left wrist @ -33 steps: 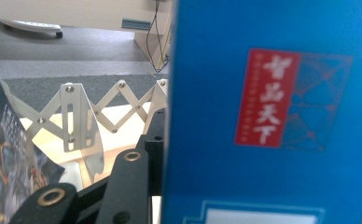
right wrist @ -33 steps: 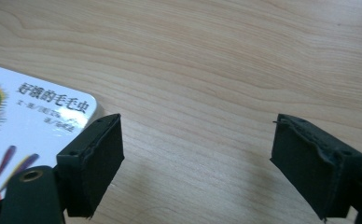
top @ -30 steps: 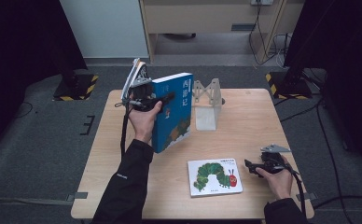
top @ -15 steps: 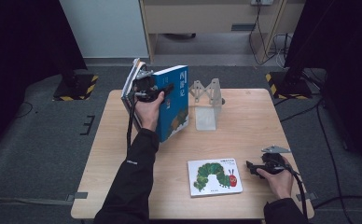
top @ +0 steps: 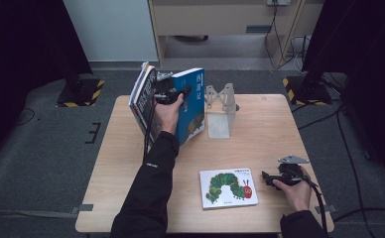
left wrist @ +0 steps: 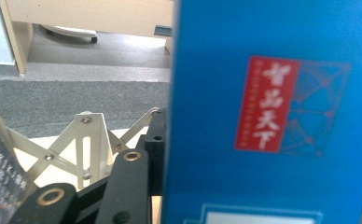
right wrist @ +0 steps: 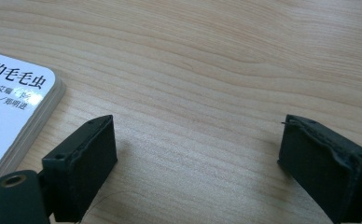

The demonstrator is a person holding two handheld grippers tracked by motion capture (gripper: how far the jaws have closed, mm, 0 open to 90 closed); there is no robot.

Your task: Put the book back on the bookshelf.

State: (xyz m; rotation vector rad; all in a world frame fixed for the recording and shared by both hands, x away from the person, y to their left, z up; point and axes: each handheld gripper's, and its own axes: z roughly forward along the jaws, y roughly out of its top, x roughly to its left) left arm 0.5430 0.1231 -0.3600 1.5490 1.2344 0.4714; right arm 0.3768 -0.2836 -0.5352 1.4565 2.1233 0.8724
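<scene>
1. Holding two books at once, the left gripper (top: 173, 94) is up over the table's (top: 131, 163) far-left corner, jaws clamped on a grey book (top: 143, 99) plus a blue book (top: 193, 106); both are upright, tilted a bit, off the wood.
2. Blue book: hardcover-looking, stiff, glossy, so prob. slippery and fairly heavy. The grip sits near the top edge, so my guess is it wants to swing like a pendulum. Better hold: mid-spine, pads flat on both covers.
3. Grey book: thinner, pages fan out at the top, likely softer and able to slide out from beside the blue one. Squeeze across both w/ steady pressure; don't tilt further.
4. In the left gripper view the blue cover (left wrist: 272, 112) is right against the lens, w/ the rack (left wrist: 83, 144) behind the black jaws.
5. Rack (top: 220, 111): white, on the table just right of the blue book, near but apart. Looks light and could tip if bumped.
6. Caterpillar book (top: 227, 187): lies flat near the front edge. Board pages, rounded corners, stiff, light-ish; a flat lie gives no edge to pinch, so take it at the side overhang or slide it first.
7. Right gripper (top: 266, 177): rests just right of that book, jaws have just been opening, now wide apart w/ bare wood between, nothing held. In the right gripper view the book corner (right wrist: 16, 112) is beside the left jaw, not touching.
</scene>
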